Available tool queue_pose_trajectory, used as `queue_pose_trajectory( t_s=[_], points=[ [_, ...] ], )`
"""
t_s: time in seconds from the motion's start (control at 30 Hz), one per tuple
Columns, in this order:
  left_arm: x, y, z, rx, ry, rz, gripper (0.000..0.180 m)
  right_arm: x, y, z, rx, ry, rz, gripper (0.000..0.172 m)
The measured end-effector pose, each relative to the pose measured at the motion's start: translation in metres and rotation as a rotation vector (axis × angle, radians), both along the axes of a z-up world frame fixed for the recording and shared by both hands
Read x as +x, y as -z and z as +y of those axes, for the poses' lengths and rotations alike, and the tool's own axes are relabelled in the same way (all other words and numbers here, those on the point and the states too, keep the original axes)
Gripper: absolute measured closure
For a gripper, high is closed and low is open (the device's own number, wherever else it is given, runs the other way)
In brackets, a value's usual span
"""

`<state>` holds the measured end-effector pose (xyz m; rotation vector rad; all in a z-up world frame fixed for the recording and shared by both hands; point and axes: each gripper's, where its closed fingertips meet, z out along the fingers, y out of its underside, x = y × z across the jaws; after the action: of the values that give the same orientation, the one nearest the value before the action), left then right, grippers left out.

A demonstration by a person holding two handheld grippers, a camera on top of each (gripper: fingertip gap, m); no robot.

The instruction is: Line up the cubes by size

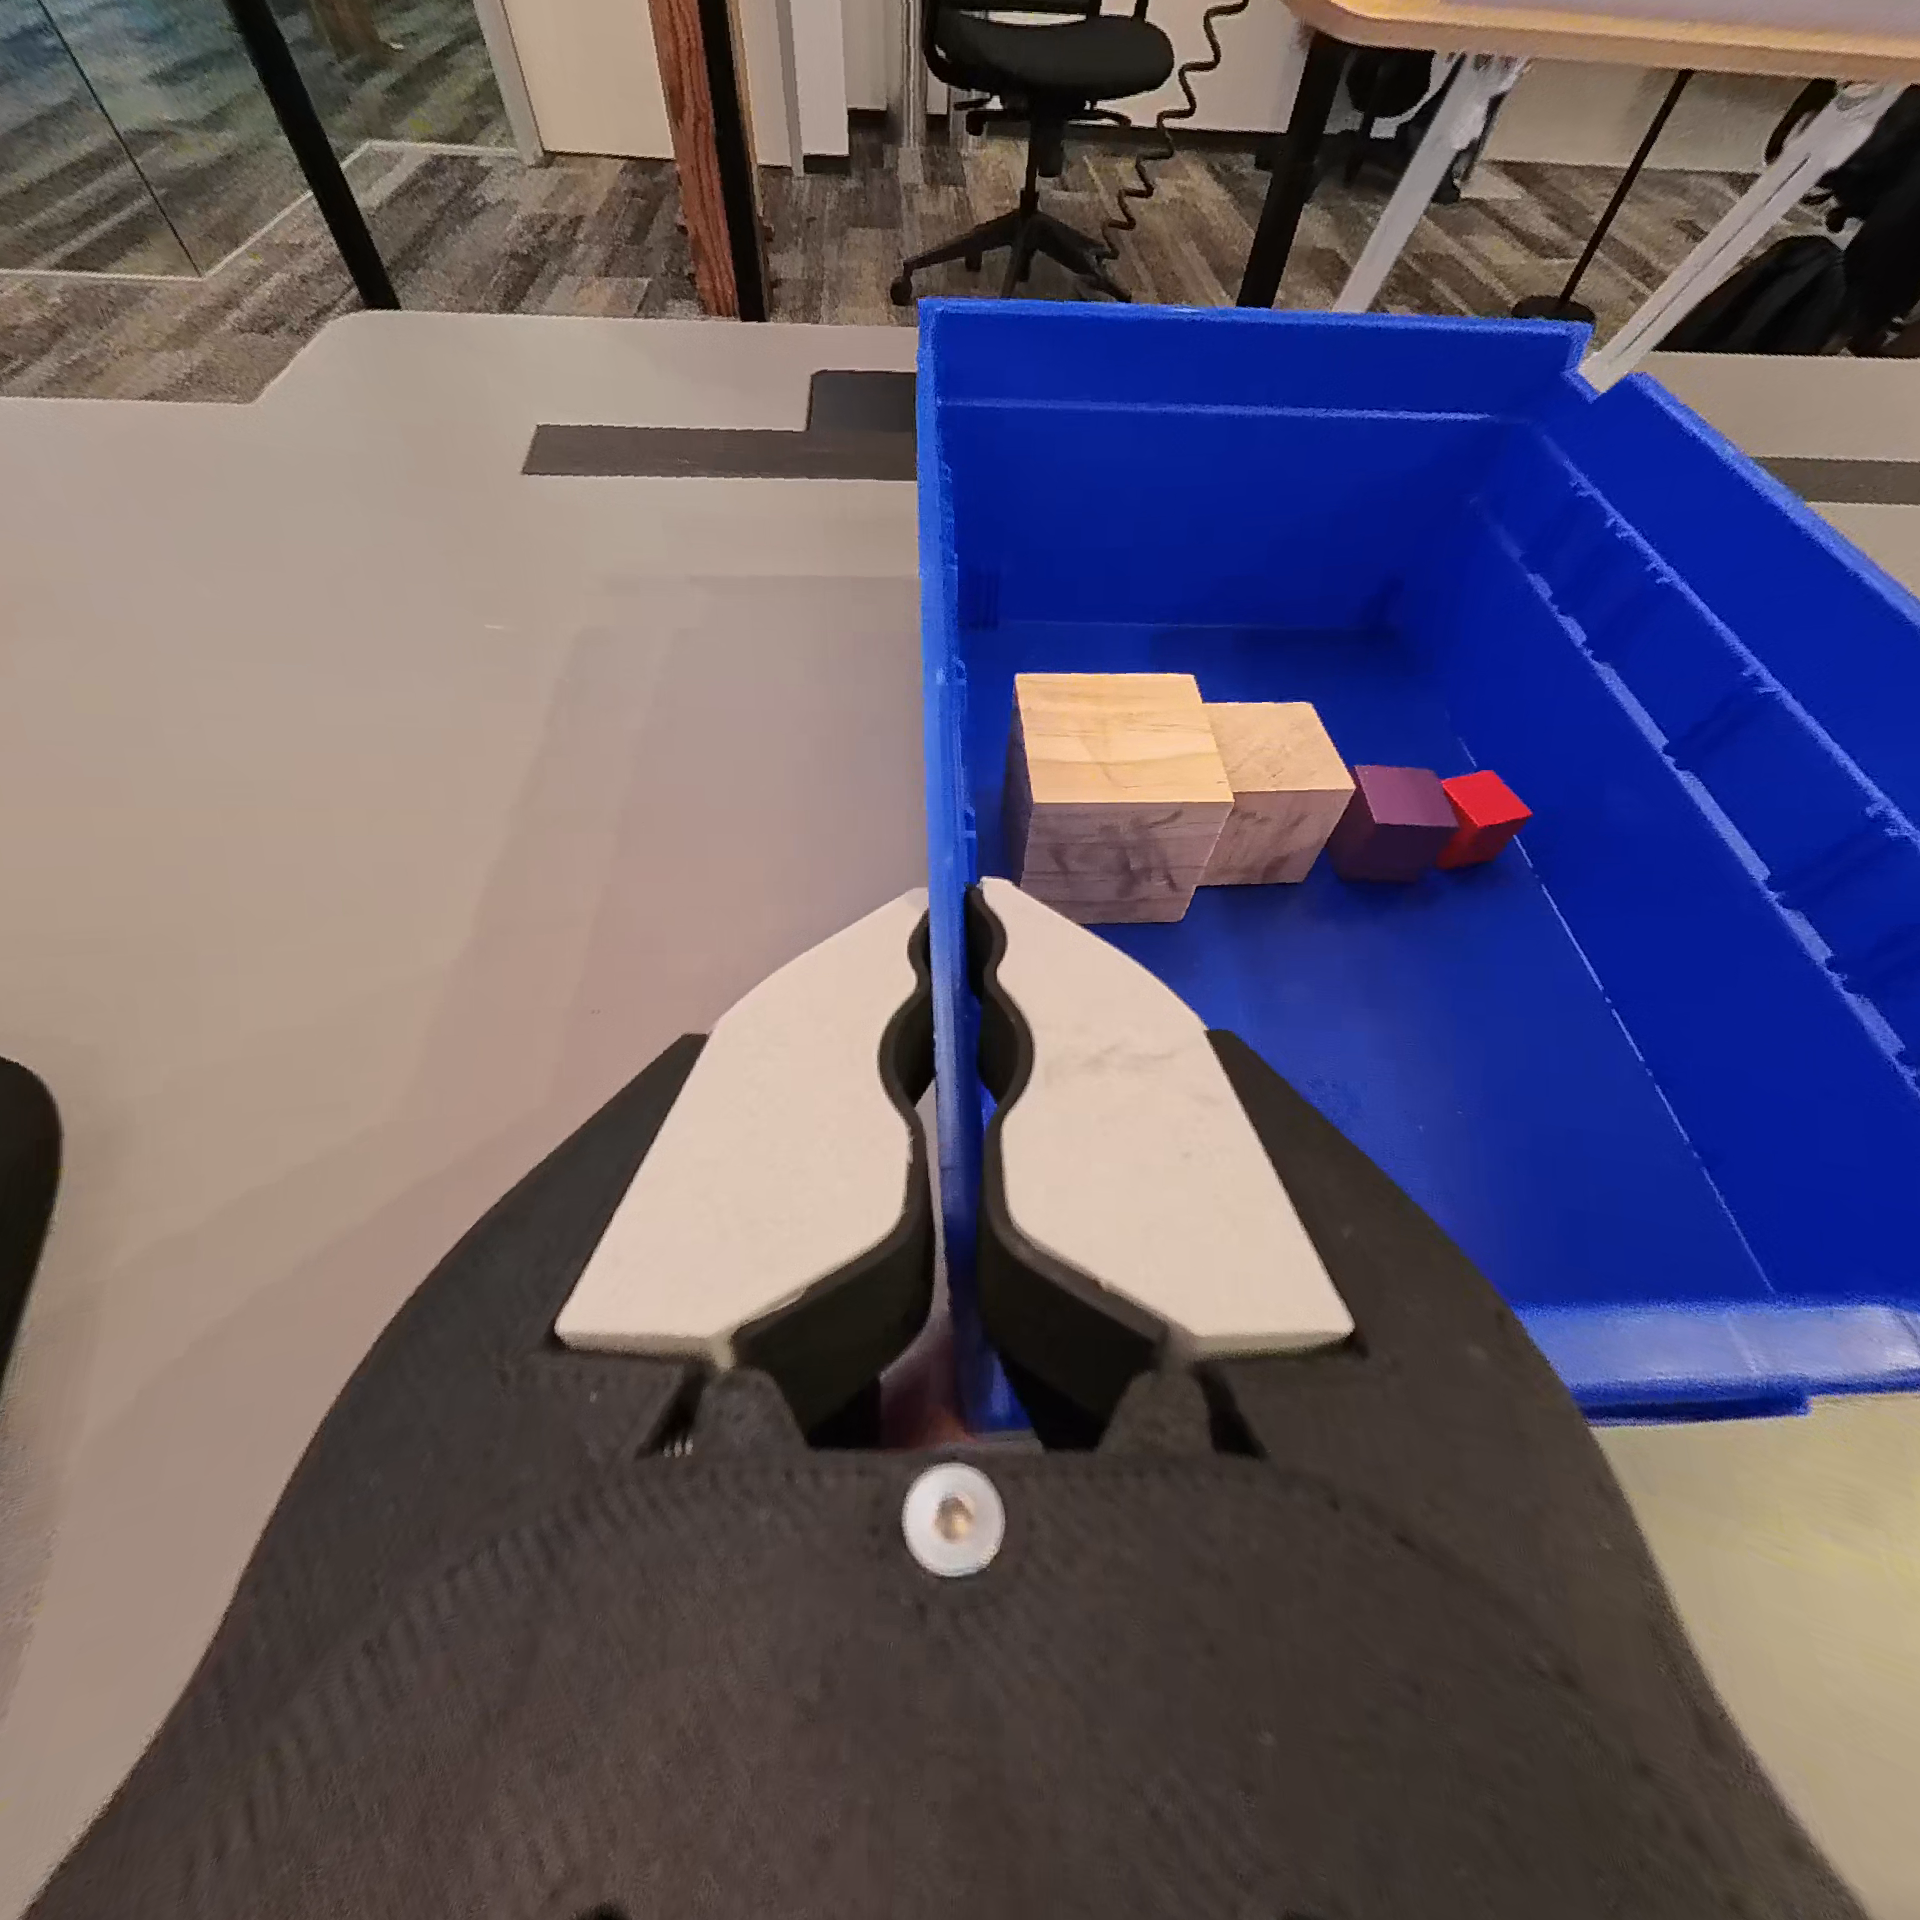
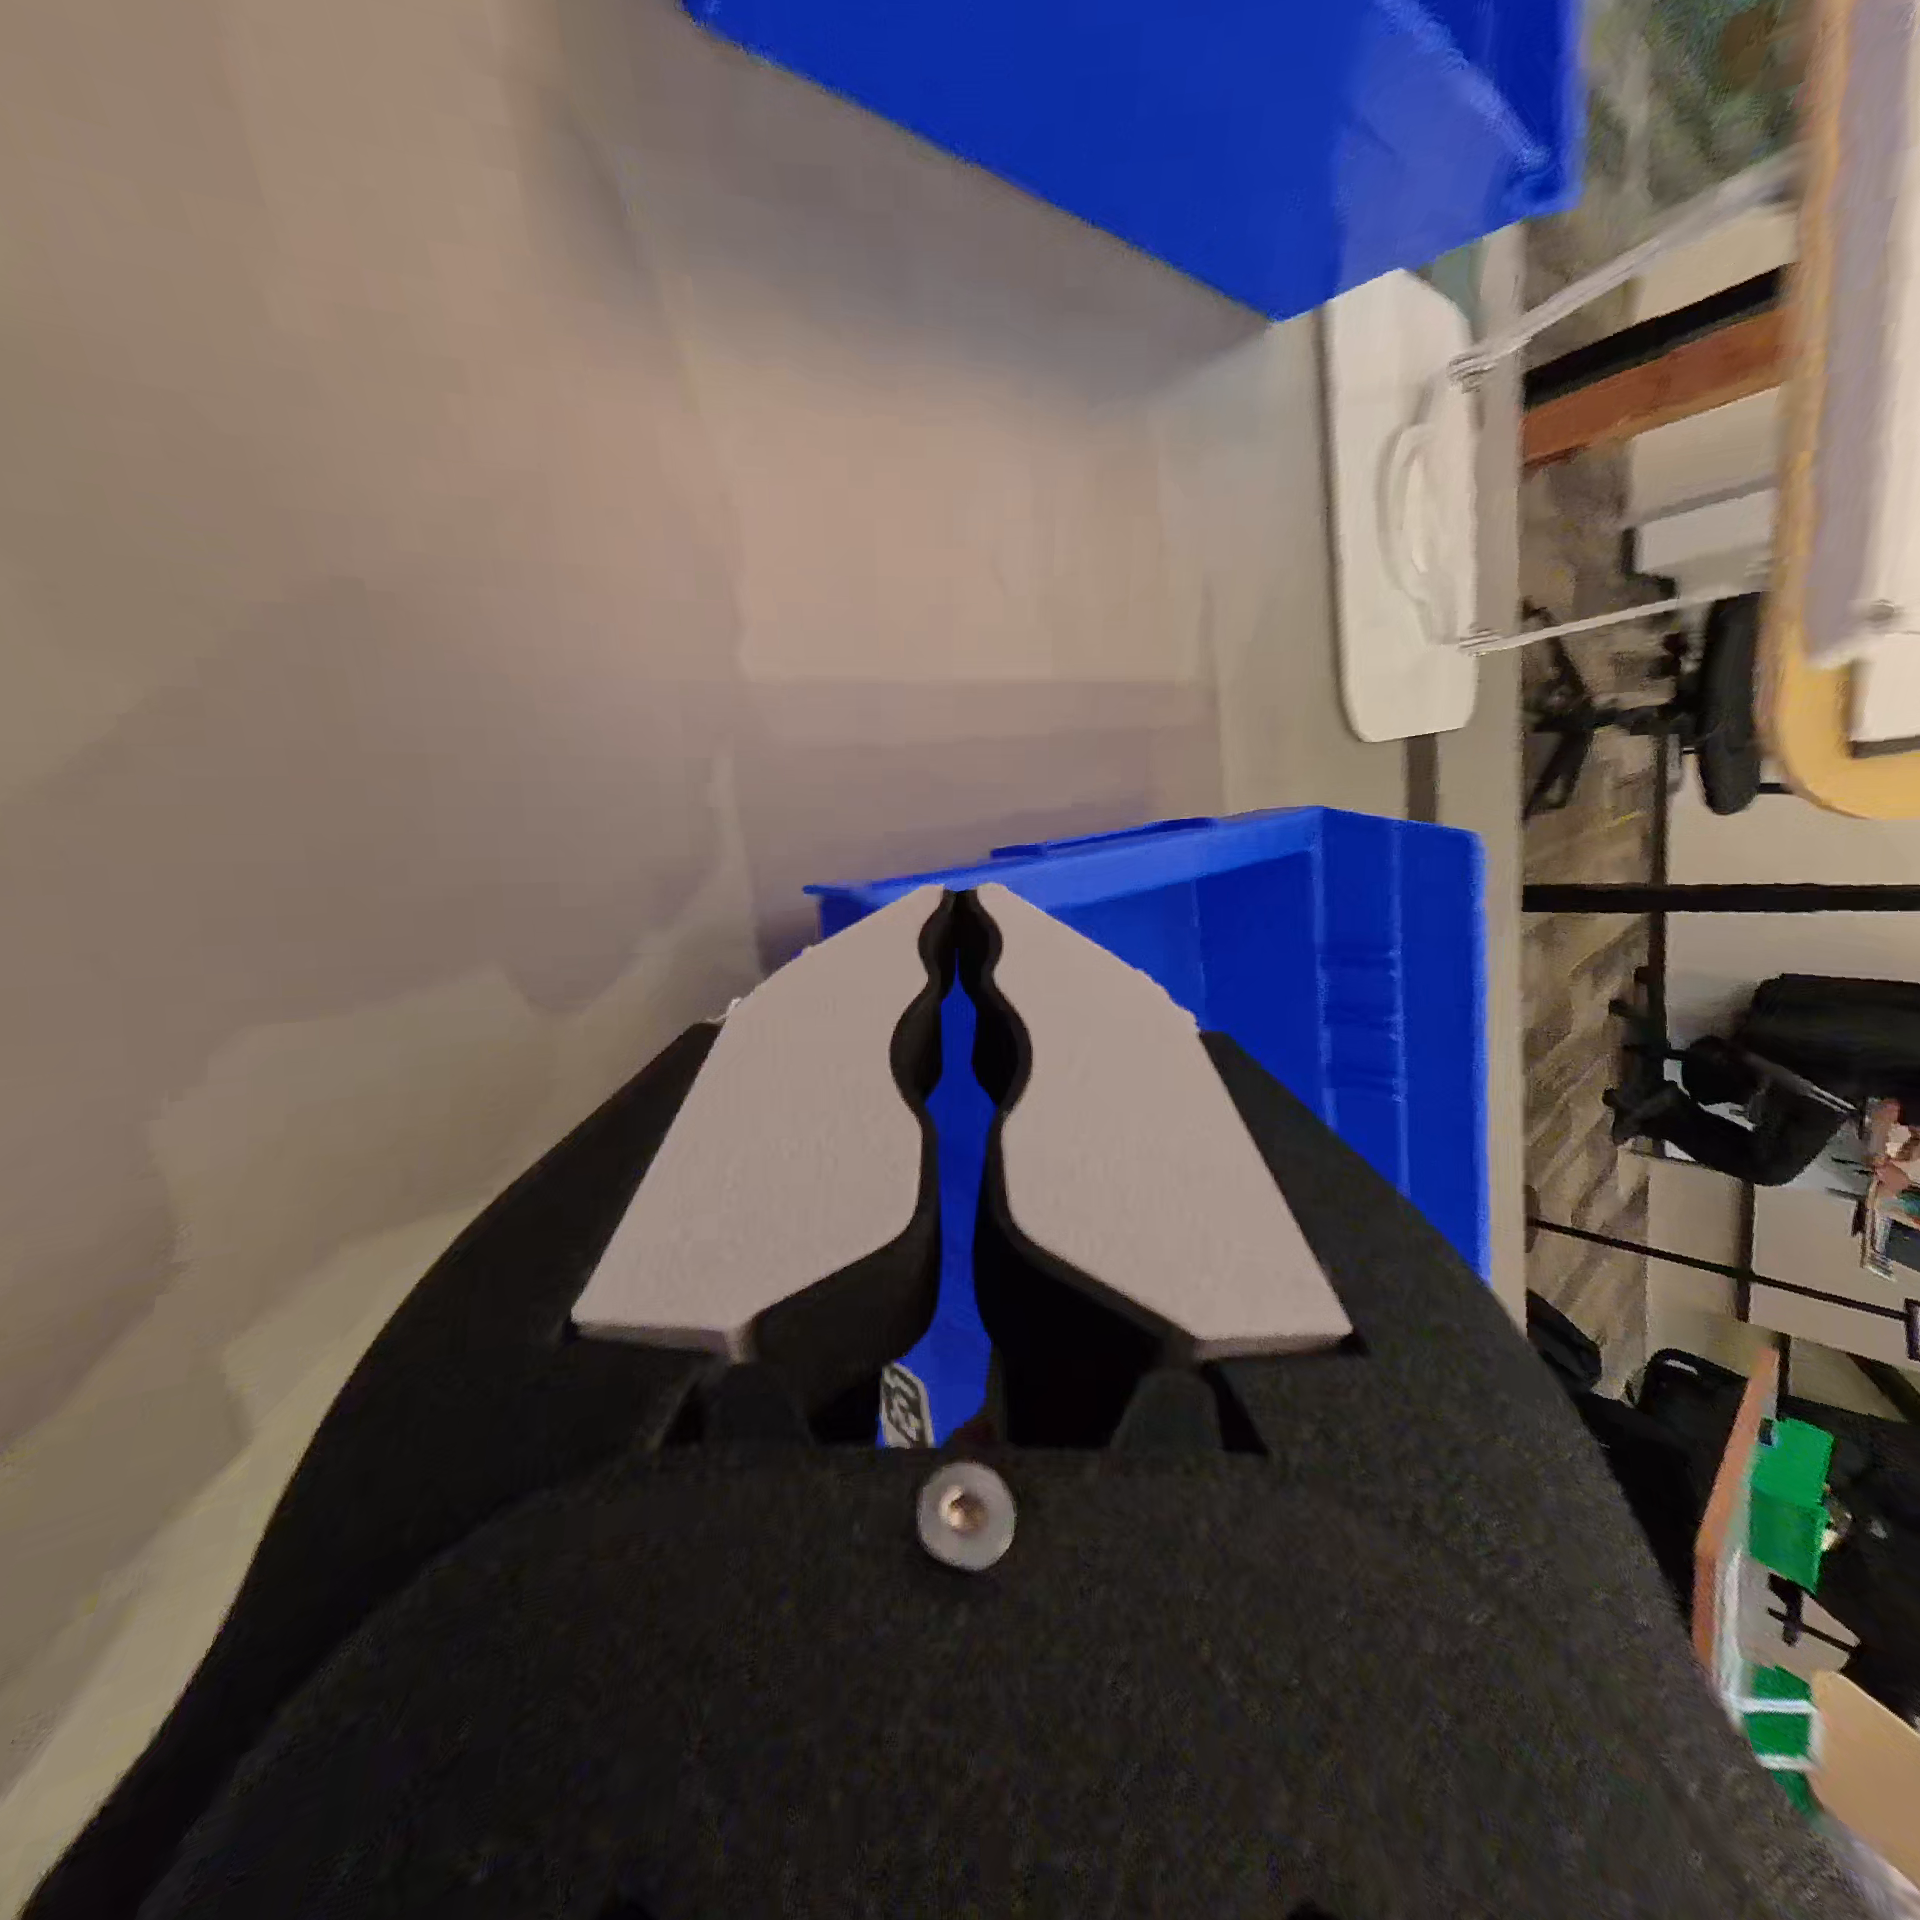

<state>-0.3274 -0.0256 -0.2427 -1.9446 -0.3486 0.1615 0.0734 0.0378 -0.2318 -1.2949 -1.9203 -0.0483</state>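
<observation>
my left gripper (image 1: 951,904) is clamped on the left wall of the blue bin (image 1: 1558,1091), one finger outside, one inside. just past it, inside the bin, the cubes sit in a row running right: big wooden cube (image 1: 1117,795), smaller wooden cube (image 1: 1278,790), purple cube (image 1: 1392,821), red cube (image 1: 1484,816), each touching the next. right gripper (image 2: 956,899) is rolled sideways with its tips pinched together; a smaller blue bin (image 2: 1392,1039) lies behind them. farther off there's an office chair (image 1: 1039,62) on the carpet.
</observation>
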Motion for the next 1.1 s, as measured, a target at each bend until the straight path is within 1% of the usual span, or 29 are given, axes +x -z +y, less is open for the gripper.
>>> queue_pose_trajectory(
  t_s=[0.03, 0.07, 0.1, 0.13, 0.17, 0.2, 0.23, 0.27, 0.3, 0.33, 0.37, 0.4, 0.43, 0.47, 0.5, 0.63, 0.73, 0.8, 0.9, 1.03, 1.1],
  points=[
    [-0.001, 0.000, 0.000, 0.000, -0.003, 0.001, 0.178, 0.000, -0.009, 0.002, -0.001, 0.011, 0.044, 0.172],
    [-0.002, 0.000, 0.000, -0.001, -0.004, 0.001, 0.178, 0.000, -0.017, 0.003, -0.023, 0.026, 0.070, 0.165],
    [-0.002, 0.000, -0.001, -0.002, -0.005, 0.001, 0.178, 0.001, -0.023, 0.006, -0.040, 0.047, 0.085, 0.155],
    [-0.003, 0.000, -0.001, -0.003, -0.007, 0.001, 0.178, 0.004, -0.025, 0.011, -0.056, 0.072, 0.073, 0.142],
    [-0.003, 0.000, -0.001, -0.003, -0.008, 0.002, 0.178, 0.008, -0.021, 0.015, -0.077, 0.087, 0.029, 0.133],
    [-0.003, 0.000, -0.001, -0.004, -0.009, 0.002, 0.178, 0.007, -0.019, 0.015, -0.099, 0.076, 0.018, 0.130],
    [-0.003, 0.000, -0.001, -0.005, -0.011, 0.003, 0.178, 0.007, -0.015, 0.015, -0.134, 0.075, 0.003, 0.131],
    [-0.004, 0.000, -0.001, -0.006, -0.012, 0.003, 0.178, 0.010, -0.007, 0.015, -0.163, 0.079, -0.049, 0.132],
    [-0.004, 0.000, -0.001, -0.006, -0.013, 0.003, 0.178, 0.015, 0.002, 0.019, -0.147, 0.085, -0.121, 0.132],
    [-0.004, 0.000, -0.001, -0.006, -0.013, 0.003, 0.178, 0.019, 0.004, 0.026, -0.100, 0.093, -0.154, 0.132],
    [-0.005, 0.000, -0.002, -0.006, -0.013, 0.003, 0.178, 0.019, 0.006, 0.025, -0.119, 0.091, -0.162, 0.133],
    [-0.005, 0.000, -0.002, -0.006, -0.014, 0.003, 0.178, 0.019, 0.008, 0.019, -0.181, 0.084, -0.160, 0.135],
    [-0.006, 0.000, -0.002, -0.007, -0.015, 0.005, 0.178, 0.020, 0.011, 0.015, -0.226, 0.076, -0.167, 0.143],
    [-0.007, 0.000, -0.002, -0.007, -0.017, 0.005, 0.178, 0.023, 0.014, 0.014, -0.232, 0.077, -0.198, 0.156],
    [-0.007, 0.000, -0.002, -0.007, -0.018, 0.005, 0.178, 0.026, 0.018, 0.016, -0.217, 0.073, -0.229, 0.162],
    [-0.011, 0.000, -0.001, -0.008, -0.023, 0.009, 0.178, 0.024, 0.020, 0.012, -0.202, 0.033, -0.243, 0.165],
    [-0.014, 0.000, -0.002, -0.009, -0.030, 0.010, 0.178, 0.025, 0.021, -0.002, -0.226, -0.076, -0.244, 0.167],
    [-0.017, 0.000, -0.002, -0.008, -0.035, 0.008, 0.178, 0.030, 0.024, -0.014, -0.211, -0.212, -0.278, 0.168],
    [-0.021, 0.000, -0.003, -0.007, -0.042, 0.006, 0.178, 0.041, 0.025, -0.023, -0.208, -0.298, -0.337, 0.169],
    [-0.023, 0.000, -0.005, -0.006, -0.046, 0.005, 0.178, 0.068, 0.022, -0.030, -0.232, -0.410, -0.437, 0.169],
    [-0.024, 0.000, -0.005, -0.005, -0.048, 0.004, 0.178, 0.089, 0.021, -0.030, -0.243, -0.463, -0.523, 0.170]
  ],
)
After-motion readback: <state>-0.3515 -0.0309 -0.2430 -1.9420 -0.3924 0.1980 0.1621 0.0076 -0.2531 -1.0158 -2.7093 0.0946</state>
